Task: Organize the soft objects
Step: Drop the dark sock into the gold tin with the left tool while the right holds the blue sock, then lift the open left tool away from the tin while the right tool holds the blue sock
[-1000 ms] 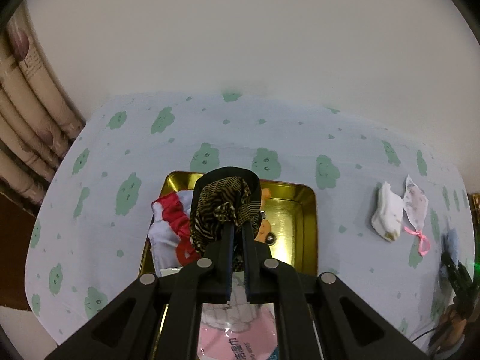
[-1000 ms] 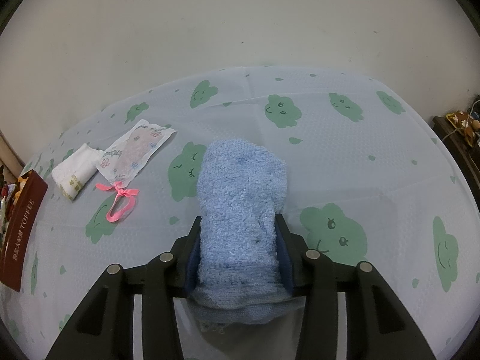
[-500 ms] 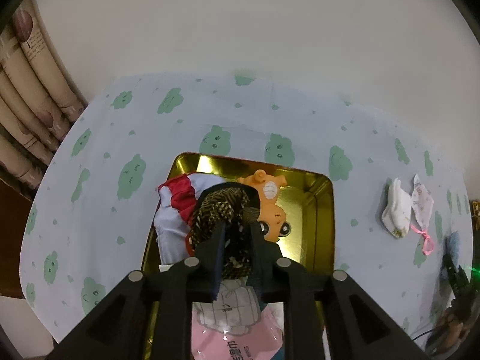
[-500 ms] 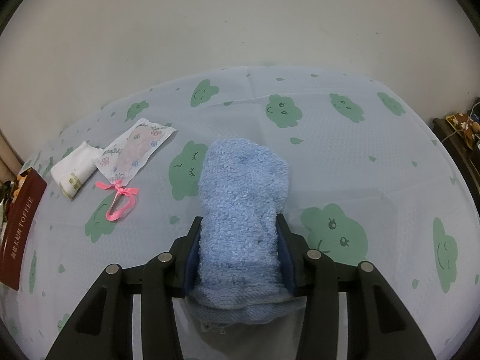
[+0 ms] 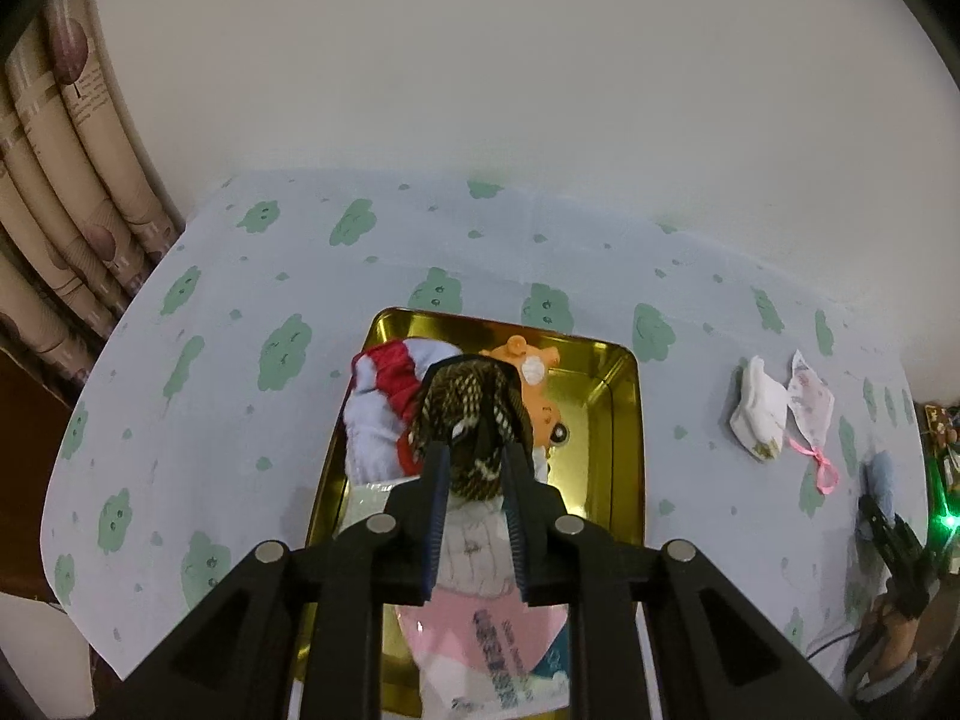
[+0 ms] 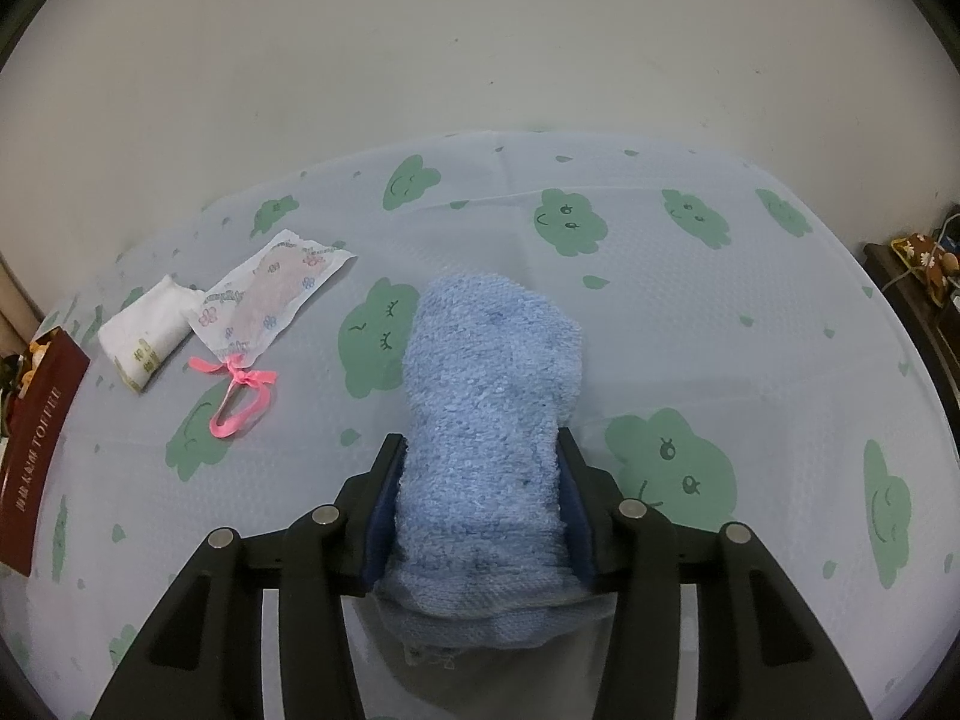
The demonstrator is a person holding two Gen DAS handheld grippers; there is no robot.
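L gripper (image 5: 474,468) opened, scrunchie (image 5: 471,414) loose between jaws; R gripper (image 6: 483,480) clamps towel (image 6: 489,420).

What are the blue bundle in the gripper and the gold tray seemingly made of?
The blue bundle looks like terry cloth: a looped, fuzzy, matte pile that bulges softly between the right gripper's pads. The gold tray looks like thin metal, perhaps a tin: its glossy walls mirror the light and the toys inside.

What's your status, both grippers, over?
Left gripper: jaws just opening, patterned scrunchie between them, over gold tin. Right gripper: clamped on blue towel. Nothing blocking.
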